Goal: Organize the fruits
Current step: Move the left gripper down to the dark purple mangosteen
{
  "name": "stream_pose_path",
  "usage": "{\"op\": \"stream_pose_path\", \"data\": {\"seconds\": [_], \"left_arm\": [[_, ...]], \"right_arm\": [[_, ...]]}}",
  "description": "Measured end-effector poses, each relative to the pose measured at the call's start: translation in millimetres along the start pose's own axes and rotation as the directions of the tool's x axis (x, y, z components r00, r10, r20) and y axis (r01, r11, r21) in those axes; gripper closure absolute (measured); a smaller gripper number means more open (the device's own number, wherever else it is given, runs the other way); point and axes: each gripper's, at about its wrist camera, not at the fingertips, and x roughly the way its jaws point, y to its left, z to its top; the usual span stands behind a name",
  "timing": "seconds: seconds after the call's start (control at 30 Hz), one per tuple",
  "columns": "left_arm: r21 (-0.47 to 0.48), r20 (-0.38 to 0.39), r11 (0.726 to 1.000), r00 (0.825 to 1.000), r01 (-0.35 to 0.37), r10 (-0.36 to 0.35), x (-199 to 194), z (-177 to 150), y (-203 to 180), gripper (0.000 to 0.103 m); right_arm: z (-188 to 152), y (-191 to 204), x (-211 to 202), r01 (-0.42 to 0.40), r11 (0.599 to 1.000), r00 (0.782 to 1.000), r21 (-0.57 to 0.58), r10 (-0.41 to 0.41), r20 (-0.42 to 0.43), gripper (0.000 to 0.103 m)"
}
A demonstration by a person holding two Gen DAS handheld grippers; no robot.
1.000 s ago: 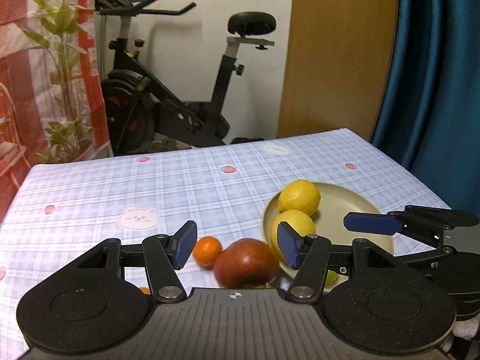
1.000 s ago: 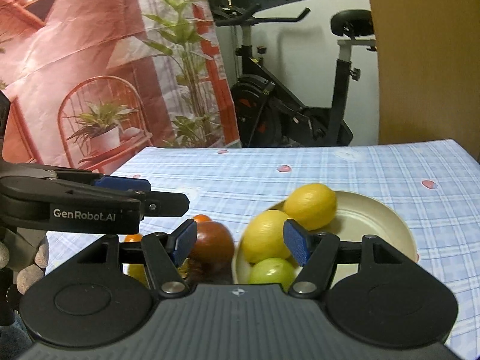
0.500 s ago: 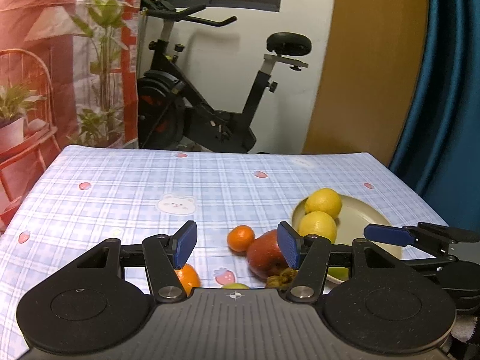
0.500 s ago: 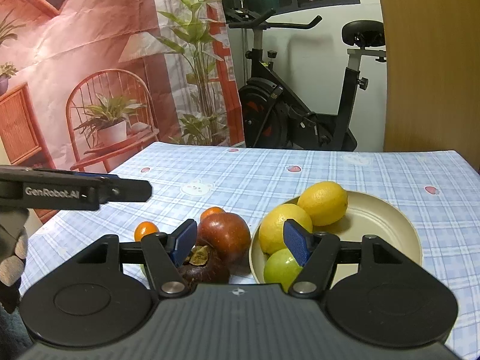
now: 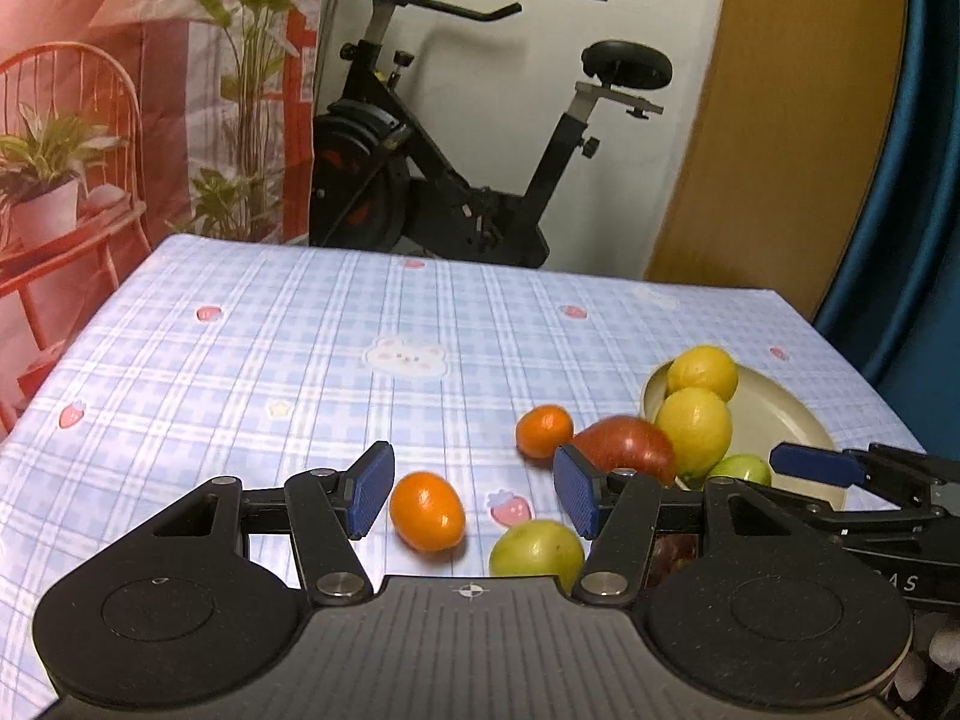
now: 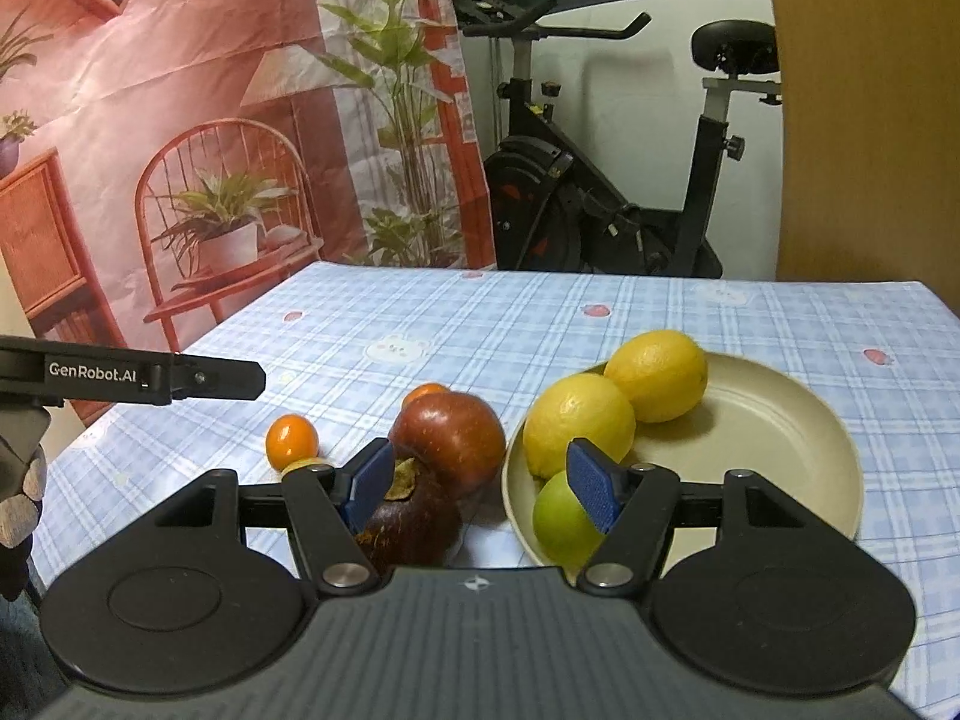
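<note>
A cream plate (image 6: 780,420) holds two lemons (image 6: 657,366) (image 6: 579,426) and a green fruit (image 6: 561,519). Left of the plate on the cloth lie a red apple (image 6: 456,438), a dark mangosteen (image 6: 414,525) and two small oranges (image 6: 292,441) (image 6: 423,394). My right gripper (image 6: 483,486) is open and empty, low over the mangosteen and the plate's rim. My left gripper (image 5: 471,492) is open and empty, with an orange (image 5: 427,511) and a green fruit (image 5: 536,549) between its fingers. The apple (image 5: 624,447), second orange (image 5: 543,431) and plate (image 5: 774,420) lie beyond.
The table has a blue checked cloth (image 5: 300,360). An exercise bike (image 5: 456,180) stands behind the far edge, with a wooden panel (image 5: 780,120) and a blue curtain (image 5: 924,180) at the right. The right gripper's finger (image 5: 840,468) reaches in from the right.
My left gripper has drawn back and swung left, so the near orange and a green fruit now lie between its fingers. The right gripper has pulled back and risen slightly. Both stayed open.
</note>
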Motion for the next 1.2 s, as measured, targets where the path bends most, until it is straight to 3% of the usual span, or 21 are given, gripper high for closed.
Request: {"op": "stream_pose_path", "data": {"seconds": [0.37,0.6,1.0,1.2], "left_arm": [[0.005,-0.022,0.998,0.998,0.060,-0.060,3,-8,-6,0.042],[-0.019,-0.044,0.990,0.989,0.139,-0.140,6,-13,-13,0.042],[0.016,-0.121,0.978,0.971,0.208,-0.205,28,-23,-36,0.041],[0.025,-0.119,0.975,0.969,0.222,-0.218,32,-22,-41,0.040]], "right_arm": [[-10,17,12,-0.068,0.995,0.997,-0.072,0.064,-0.051,0.036],[-21,27,27,-0.092,0.986,0.993,-0.137,0.081,-0.083,0.036],[-24,20,43,-0.130,0.988,0.986,-0.082,0.121,-0.115,0.039],[-26,17,36,-0.138,0.988,0.986,-0.063,0.131,-0.105,0.040]]}}
